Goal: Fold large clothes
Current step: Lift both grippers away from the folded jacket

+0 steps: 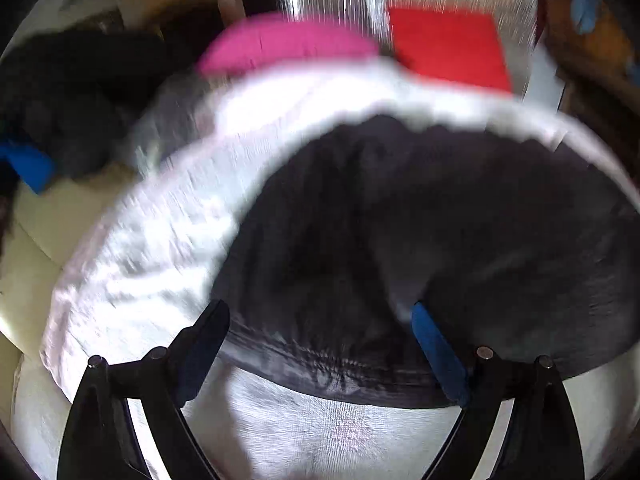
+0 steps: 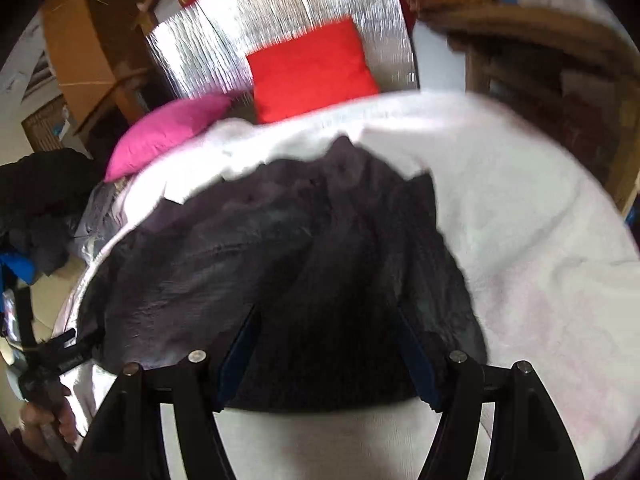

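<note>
A large dark grey garment (image 1: 420,220) lies spread and wrinkled on a white sheet (image 1: 132,264) over a bed. My left gripper (image 1: 318,312) is open wide just above the garment's near hem, one finger at the garment's left edge and the other over the cloth. The right wrist view shows the same garment (image 2: 280,248) on the white sheet (image 2: 540,240). My right gripper (image 2: 326,316) is open over its near edge, with cloth lying flat between the fingers. The left gripper (image 2: 60,354) also shows at that view's left edge, held by a hand (image 2: 40,420).
A pink pillow (image 1: 288,42) and a red pillow (image 1: 448,44) lie at the head of the bed before a silvery foil panel (image 2: 280,20). A heap of dark clothes (image 1: 72,100) sits to the left. Wooden furniture (image 2: 540,60) stands to the right.
</note>
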`<state>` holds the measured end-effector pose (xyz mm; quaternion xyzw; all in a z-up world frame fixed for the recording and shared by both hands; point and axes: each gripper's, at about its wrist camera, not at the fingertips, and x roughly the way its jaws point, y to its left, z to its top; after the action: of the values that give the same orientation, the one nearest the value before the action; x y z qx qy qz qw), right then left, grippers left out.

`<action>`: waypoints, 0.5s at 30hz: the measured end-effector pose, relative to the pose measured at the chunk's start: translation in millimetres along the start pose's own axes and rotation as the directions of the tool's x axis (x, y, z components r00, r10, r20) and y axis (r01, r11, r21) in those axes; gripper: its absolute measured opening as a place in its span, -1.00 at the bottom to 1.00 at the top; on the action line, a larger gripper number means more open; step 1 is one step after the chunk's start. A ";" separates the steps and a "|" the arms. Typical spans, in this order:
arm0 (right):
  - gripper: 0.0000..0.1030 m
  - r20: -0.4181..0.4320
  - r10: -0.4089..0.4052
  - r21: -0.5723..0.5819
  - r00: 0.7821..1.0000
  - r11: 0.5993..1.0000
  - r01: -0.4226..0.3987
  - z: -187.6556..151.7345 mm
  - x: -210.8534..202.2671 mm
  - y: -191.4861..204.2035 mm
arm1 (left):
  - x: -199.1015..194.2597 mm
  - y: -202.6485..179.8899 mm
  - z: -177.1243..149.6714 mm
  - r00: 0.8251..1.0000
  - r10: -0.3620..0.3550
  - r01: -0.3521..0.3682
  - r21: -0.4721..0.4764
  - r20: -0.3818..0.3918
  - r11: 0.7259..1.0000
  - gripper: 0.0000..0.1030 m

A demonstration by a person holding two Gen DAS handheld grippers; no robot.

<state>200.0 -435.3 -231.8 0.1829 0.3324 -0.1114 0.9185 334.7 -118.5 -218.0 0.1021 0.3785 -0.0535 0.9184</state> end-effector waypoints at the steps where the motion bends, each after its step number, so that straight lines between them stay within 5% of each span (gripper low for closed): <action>1: 0.40 0.046 -0.004 -0.015 0.999 1.000 0.004 -1.7 -17.1 5.1 | -22.1 1.2 2.8 0.999 0.010 -0.010 0.001 0.046 1.000 0.79; 8: 0.54 0.281 0.028 -0.061 0.959 0.998 -0.011 -12.0 -142.2 50.7 | -186.3 9.7 2.8 0.960 0.000 0.006 -0.023 0.279 1.000 0.96; 15: 0.54 0.380 -0.056 -0.102 0.923 0.990 0.102 -18.4 -250.8 95.8 | -321.3 19.5 -25.2 0.872 0.090 -0.067 -0.066 0.481 0.996 1.00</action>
<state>31.6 -320.0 -56.4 0.0891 0.1634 -0.1612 0.9692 93.5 -87.0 -5.6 0.0789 0.1340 -0.0309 0.9873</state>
